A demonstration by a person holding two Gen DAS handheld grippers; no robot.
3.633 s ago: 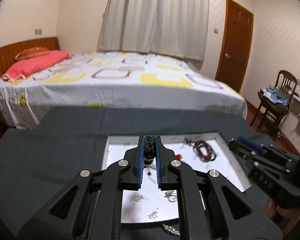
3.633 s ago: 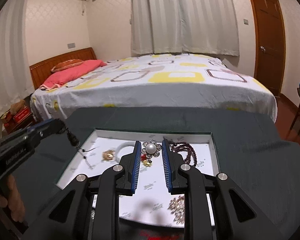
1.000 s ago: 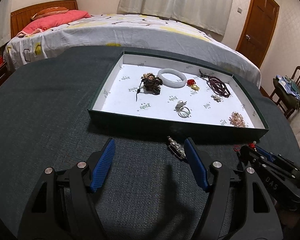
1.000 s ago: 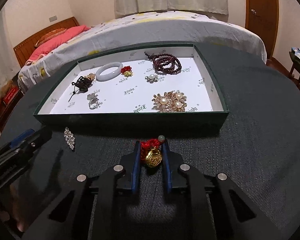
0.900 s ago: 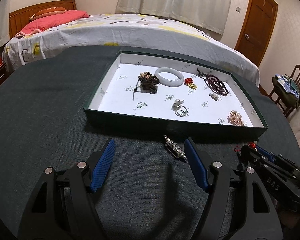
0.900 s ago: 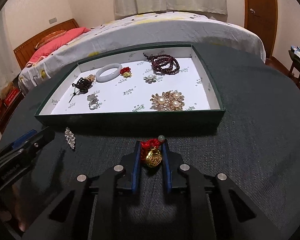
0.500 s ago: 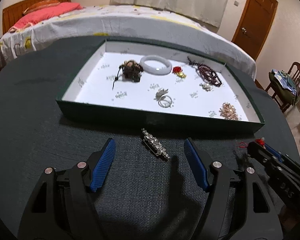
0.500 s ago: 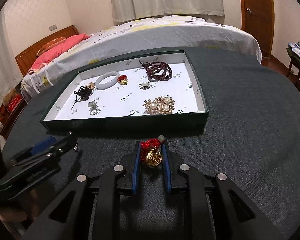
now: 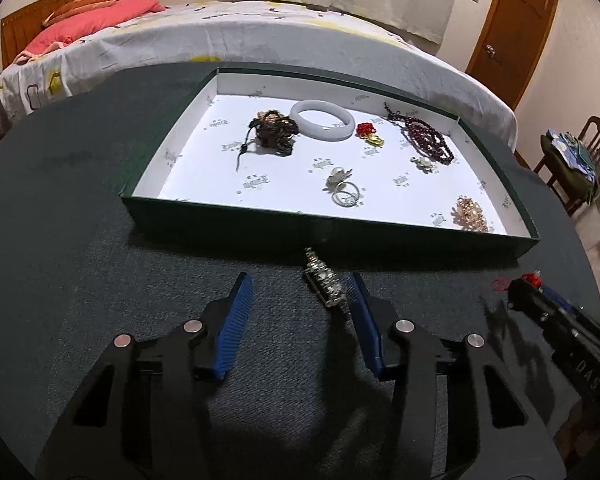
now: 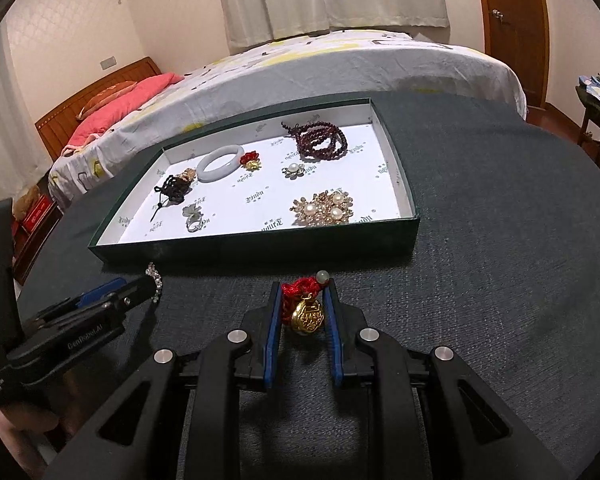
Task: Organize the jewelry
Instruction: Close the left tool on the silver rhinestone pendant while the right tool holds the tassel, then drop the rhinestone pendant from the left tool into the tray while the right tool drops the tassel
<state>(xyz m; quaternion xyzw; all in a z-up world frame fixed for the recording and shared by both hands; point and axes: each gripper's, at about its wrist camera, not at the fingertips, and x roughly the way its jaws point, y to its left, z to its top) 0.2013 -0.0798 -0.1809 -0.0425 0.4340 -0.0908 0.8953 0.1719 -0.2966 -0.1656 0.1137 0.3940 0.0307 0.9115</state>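
Observation:
A green tray [image 9: 228, 216] [image 10: 252, 248] with a white lining holds several pieces: a white bangle [image 9: 322, 120], a dark knotted cord [image 9: 274, 133], dark red beads [image 9: 430, 140] and pearl brooches [image 10: 324, 208]. A silver rhinestone piece [image 9: 325, 284] lies on the table in front of the tray, between my left fingers, close to the right one. My left gripper [image 9: 298, 300] is open and also shows in the right wrist view [image 10: 140, 290]. My right gripper [image 10: 302, 304] is shut on a gold pendant with a red cord [image 10: 306, 310] and also shows in the left wrist view [image 9: 528, 288].
The table [image 9: 60, 240] has a dark grey cloth. A bed [image 9: 260, 36] stands behind it, a wooden door [image 9: 508, 36] at the back right, and a chair [image 9: 580, 160] with clothes at the right.
My left gripper has moved forward and right, so the silver piece now lies between its open fingers. The right gripper still holds the gold pendant and has drifted back a little from the tray.

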